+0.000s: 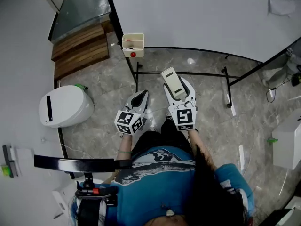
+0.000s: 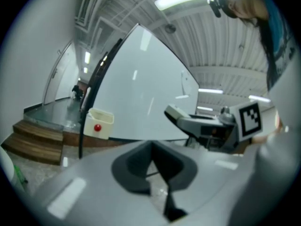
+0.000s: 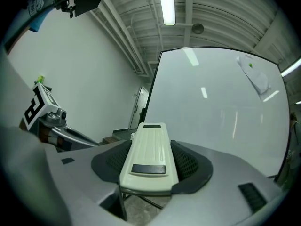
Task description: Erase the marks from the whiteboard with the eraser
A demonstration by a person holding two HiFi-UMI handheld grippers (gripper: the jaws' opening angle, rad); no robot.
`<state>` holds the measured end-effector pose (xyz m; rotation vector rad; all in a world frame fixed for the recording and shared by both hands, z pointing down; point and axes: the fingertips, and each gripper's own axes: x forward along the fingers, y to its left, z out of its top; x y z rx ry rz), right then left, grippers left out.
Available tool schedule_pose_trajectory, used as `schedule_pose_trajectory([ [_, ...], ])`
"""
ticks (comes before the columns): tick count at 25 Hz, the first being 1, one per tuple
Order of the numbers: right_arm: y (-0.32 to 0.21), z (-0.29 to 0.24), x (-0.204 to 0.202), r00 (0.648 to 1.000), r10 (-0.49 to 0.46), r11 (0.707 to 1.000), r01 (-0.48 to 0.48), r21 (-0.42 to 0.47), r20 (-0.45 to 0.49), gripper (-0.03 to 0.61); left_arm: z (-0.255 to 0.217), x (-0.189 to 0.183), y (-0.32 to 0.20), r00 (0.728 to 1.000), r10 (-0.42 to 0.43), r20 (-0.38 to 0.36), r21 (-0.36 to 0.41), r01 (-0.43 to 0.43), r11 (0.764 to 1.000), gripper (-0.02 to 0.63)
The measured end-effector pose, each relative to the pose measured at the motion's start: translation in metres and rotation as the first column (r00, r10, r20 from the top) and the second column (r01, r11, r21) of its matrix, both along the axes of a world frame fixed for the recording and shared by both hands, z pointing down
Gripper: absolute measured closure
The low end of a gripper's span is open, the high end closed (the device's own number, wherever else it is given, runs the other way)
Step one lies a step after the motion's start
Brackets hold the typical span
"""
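Note:
The whiteboard (image 1: pixel 197 18) stands ahead of me on a black frame; its large white face (image 3: pixel 221 112) shows no clear pen marks, only a pale sheet with a green dot (image 3: pixel 254 74) near its top right. My right gripper (image 1: pixel 178 87) is shut on a cream eraser (image 1: pixel 174 83), which sticks out forward between the jaws (image 3: pixel 149 157). It is held short of the board. My left gripper (image 1: pixel 140 98) hangs beside it, jaws together with nothing in them (image 2: pixel 155 171).
A cream tray with a red magnet (image 1: pixel 132 45) hangs at the board's lower left corner. The stand's black legs (image 1: pixel 188 73) cross the marble floor in front. Wooden steps (image 1: pixel 80 51) and a white rounded bin (image 1: pixel 66 106) lie to the left.

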<state>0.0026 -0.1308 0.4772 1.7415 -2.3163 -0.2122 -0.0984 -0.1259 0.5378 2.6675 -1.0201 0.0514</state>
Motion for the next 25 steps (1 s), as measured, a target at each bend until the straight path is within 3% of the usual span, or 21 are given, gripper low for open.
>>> schedule_pose_trajectory([
  [6,0.052,0.022,0.008,0.999,0.038,0.996,-0.036,-0.076,0.024,0.314,0.001,0.019,0.030,0.998,0.054,-0.027,-0.010,-0.055,0.998,0.609],
  [10,0.053,0.031,0.016,0.998,0.048,0.994,-0.043,-0.100,0.046,0.315,0.006,0.027,0.033,0.997,0.067,-0.030,-0.018,-0.067,0.998,0.609],
  [18,0.099,0.025,0.046,0.997,0.035,0.994,-0.027,-0.108,0.066,0.314,-0.021,0.050,0.073,0.999,0.031,-0.043,0.024,-0.030,0.999,0.609],
  [25,0.162,0.039,0.089,0.997,0.008,0.989,0.004,-0.151,0.079,0.315,-0.022,0.093,0.135,0.999,0.001,-0.037,0.027,0.000,1.000,0.609],
])
